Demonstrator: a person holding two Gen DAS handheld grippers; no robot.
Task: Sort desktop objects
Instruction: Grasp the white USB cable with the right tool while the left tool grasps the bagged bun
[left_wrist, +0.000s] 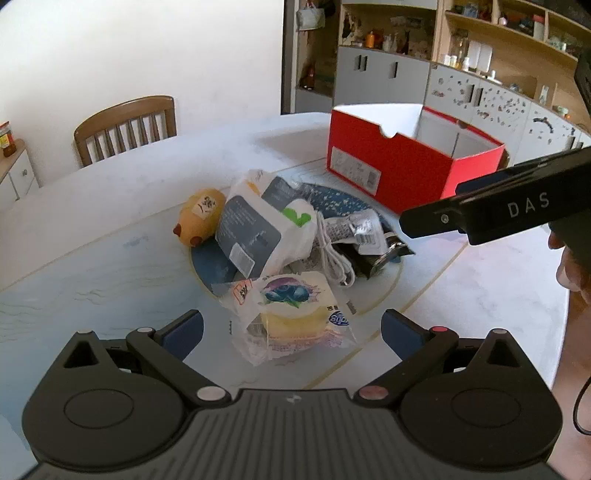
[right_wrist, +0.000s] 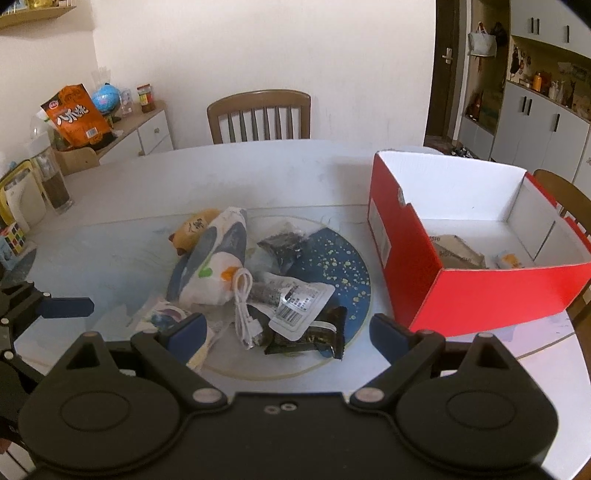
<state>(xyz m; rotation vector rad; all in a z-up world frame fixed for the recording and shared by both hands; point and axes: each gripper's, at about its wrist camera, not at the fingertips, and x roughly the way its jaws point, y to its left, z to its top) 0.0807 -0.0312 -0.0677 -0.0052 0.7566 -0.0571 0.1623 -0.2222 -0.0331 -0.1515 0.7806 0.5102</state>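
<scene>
A: What do the grippers look like?

B: The left gripper (left_wrist: 291, 325) is matte black with 2 blue-padded fingers (left_wrist: 184, 330), 2 round housings, a ribbed centre panel and silver and reddish pivot pins.

A: And the other?

B: The right gripper (right_wrist: 286, 328) has the same build with silver pins. From the left wrist view its side reads "DAS" in pale letters, and a thin black cable (left_wrist: 580, 410) loops nearby.

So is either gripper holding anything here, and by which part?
Nothing is held. The left gripper is open around the clear-wrapped blueberry cake, not clamped; the right gripper is open above the pile.
</scene>
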